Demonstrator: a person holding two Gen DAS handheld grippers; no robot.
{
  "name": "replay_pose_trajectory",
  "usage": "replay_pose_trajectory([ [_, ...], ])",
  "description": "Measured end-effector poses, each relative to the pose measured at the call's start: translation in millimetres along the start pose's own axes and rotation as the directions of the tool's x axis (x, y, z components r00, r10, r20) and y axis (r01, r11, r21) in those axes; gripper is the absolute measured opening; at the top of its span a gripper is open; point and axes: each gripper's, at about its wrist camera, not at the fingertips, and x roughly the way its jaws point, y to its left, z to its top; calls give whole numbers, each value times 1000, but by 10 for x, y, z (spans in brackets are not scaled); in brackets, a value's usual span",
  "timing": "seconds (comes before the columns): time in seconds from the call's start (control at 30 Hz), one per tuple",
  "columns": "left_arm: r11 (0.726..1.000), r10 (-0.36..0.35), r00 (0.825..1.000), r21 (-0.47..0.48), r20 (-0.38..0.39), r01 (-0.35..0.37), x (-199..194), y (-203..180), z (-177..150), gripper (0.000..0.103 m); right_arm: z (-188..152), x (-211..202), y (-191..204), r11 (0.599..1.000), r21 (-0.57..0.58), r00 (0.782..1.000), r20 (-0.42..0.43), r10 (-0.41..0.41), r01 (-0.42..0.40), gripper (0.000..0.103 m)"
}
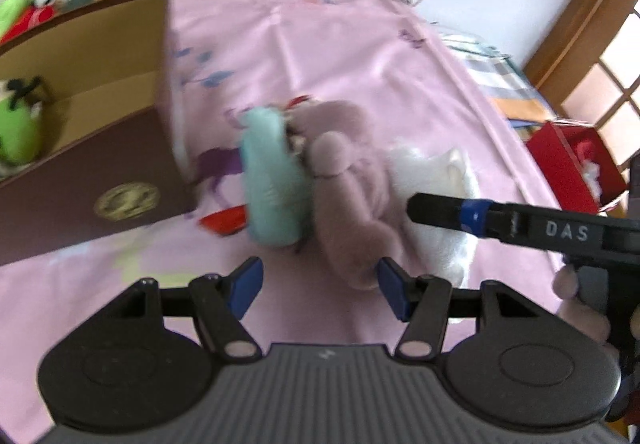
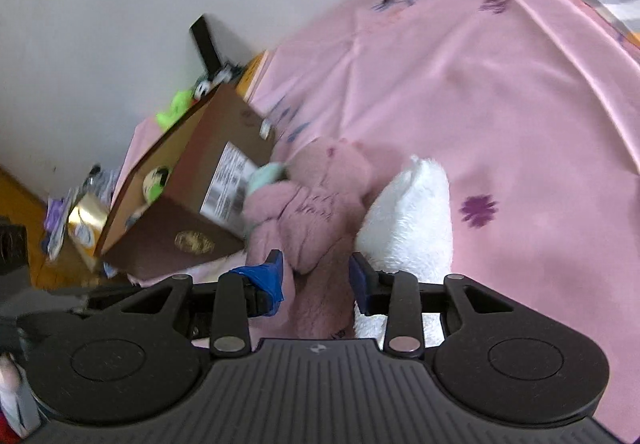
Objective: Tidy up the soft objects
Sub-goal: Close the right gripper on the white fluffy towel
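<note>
Currently, the bed (image 1: pixel 360 44), under a pink sheet, carries an open cardboard box (image 1: pixel 100 180) at its left and a pile of plush toys beside it. Pile contents: mauve plush rabbit (image 2: pixel 316 212), white plush toy (image 2: pixel 412 220), mint plush toy (image 1: pixel 272 180). The rabbit's long axis runs straight away from the right tool (image 2: pixel 316 276), whose jaws sit against its near end, apparently clamped. The left tool (image 1: pixel 320 284) hovers short of the pile, jaws apart and empty. The right hand is nearer; the box lies left.
</note>
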Motion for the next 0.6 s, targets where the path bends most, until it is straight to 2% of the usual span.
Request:
replay_pose_trajectory([
  [0.17, 997, -74, 997, 39, 22, 73, 162, -210, 102, 60, 114, -134, -134, 999, 25, 998, 48, -32, 30, 18],
  [0.4, 991, -114, 993, 76, 22, 112, 315, -356, 140, 60, 177, -291, -270, 997, 74, 996, 83, -40, 34, 19],
  [0.6, 986, -143, 990, 93, 16, 141, 342, -436, 190, 60, 267, -376, -355, 993, 87, 990, 115, -84, 74, 20],
])
